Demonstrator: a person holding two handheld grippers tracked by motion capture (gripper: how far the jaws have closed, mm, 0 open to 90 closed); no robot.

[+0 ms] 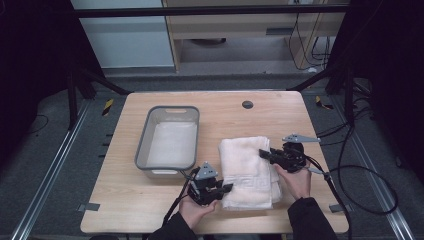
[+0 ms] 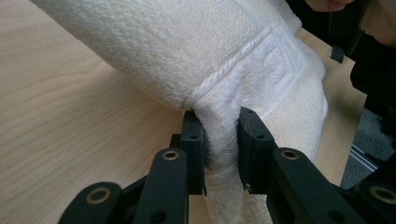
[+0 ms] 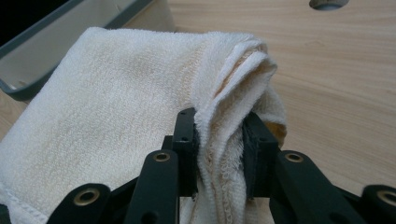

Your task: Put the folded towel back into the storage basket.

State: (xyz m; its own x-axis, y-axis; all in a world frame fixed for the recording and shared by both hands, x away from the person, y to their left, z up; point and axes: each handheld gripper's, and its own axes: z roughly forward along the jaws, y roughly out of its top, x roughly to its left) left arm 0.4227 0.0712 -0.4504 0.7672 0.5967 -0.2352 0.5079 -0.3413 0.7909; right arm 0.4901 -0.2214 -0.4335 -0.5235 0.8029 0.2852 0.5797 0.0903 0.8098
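Observation:
A folded cream towel lies on the wooden table, to the right of a grey tub. My left gripper pinches the towel's near left edge; in the left gripper view the cloth bunches between the black jaws and lifts off the wood. At the towel's right edge, my right gripper is shut on several folded layers. Both pairs of jaws press into the fabric.
A grey plastic tub stands left of the towel, its corner just behind the cloth. A round hole sits in the tabletop at the back. Cables trail off the table's right side.

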